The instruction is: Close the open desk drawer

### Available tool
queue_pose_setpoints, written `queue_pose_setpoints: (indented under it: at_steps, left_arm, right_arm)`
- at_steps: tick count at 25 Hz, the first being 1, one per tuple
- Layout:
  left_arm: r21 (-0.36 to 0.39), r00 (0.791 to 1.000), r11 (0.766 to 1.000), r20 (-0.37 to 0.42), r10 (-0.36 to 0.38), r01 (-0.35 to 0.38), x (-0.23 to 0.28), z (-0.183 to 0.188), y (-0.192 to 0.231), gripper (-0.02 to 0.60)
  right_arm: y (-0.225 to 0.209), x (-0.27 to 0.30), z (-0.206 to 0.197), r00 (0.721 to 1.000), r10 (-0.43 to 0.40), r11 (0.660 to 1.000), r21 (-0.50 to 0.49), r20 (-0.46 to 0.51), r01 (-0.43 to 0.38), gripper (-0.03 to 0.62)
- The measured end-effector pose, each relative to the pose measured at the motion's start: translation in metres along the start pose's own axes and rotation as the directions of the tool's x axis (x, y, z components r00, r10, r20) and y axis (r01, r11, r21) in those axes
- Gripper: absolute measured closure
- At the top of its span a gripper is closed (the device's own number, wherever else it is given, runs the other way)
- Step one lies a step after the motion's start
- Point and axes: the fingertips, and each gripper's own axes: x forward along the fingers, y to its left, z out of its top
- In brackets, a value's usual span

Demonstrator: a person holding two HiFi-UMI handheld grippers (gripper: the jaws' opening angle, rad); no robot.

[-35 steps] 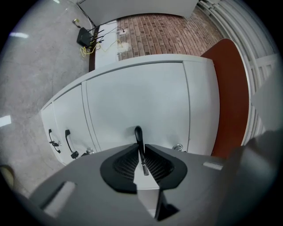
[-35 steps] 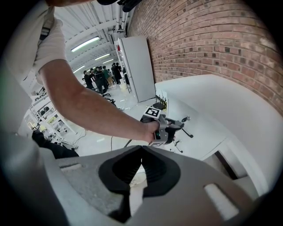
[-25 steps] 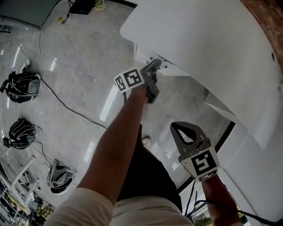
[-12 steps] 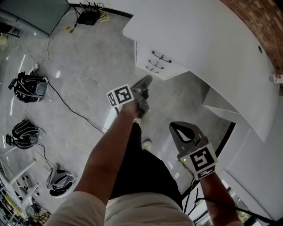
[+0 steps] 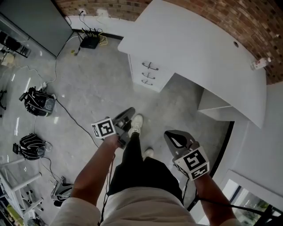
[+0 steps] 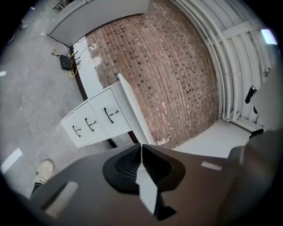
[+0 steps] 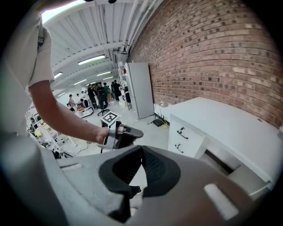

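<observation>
Drawers (image 5: 149, 75) flush, smooth white desk (image 5: 199, 48), left hand-held gripper (image 5: 130, 110) and right hand-held gripper (image 5: 168, 134) clenched

Workshop floor, seen from where I stand: a brick wall (image 5: 208, 11) runs behind the white desk (image 5: 190, 48), whose top lies bright under the room's light. In front of the desk, the polished grey floor (image 5: 88, 84) throws back pale streaks. Left of the desk, at the foot of the wall, a black router (image 5: 90, 42) sits among loose wires, and a black cable (image 5: 66, 112) trails across the floor. Farther left of the desk lie black helmets (image 5: 39, 100), well apart from it. Past the desk's left end a tall white cabinet (image 7: 140, 88) stands by the brick. Beyond it, strip lights (image 7: 90, 59) burn under a ribbed white ceiling (image 7: 112, 26) above distant people (image 7: 99, 93).
</observation>
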Motion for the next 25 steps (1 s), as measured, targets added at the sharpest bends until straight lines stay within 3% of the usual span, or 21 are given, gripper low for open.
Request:
queue_pose_setpoints:
  at_steps: [6,10,19,25]
  left_arm:
    - [0.161,0.998,0.986,-0.038,0.043,-0.036,-0.067,-0.009,-0.082,0.580]
    - [0.130,0.995,0.991,-0.100,-0.029,0.042,-0.087,-0.021,-0.140,0.580]
    - [0.212,0.966,0.966,-0.238,-0.098,0.150,-0.138,-0.021,-0.236,0.580]
    - [0.244,0.952,0.955,-0.291,-0.093,0.168,-0.201,0.005,-0.259,0.580]
  right_arm:
    - [0.040,-0.055,-0.023,1.000,-0.005,0.999,0.039,-0.021,0.006,0.591]
    - [0.055,-0.074,-0.023,0.999,-0.027,0.999,0.023,-0.045,0.028,0.591]
    - [0.116,-0.079,0.033,0.995,-0.096,0.993,0.068,0.014,0.095,0.591]
    - [0.175,-0.053,0.065,0.996,-0.080,0.994,0.080,0.032,0.077,0.591]
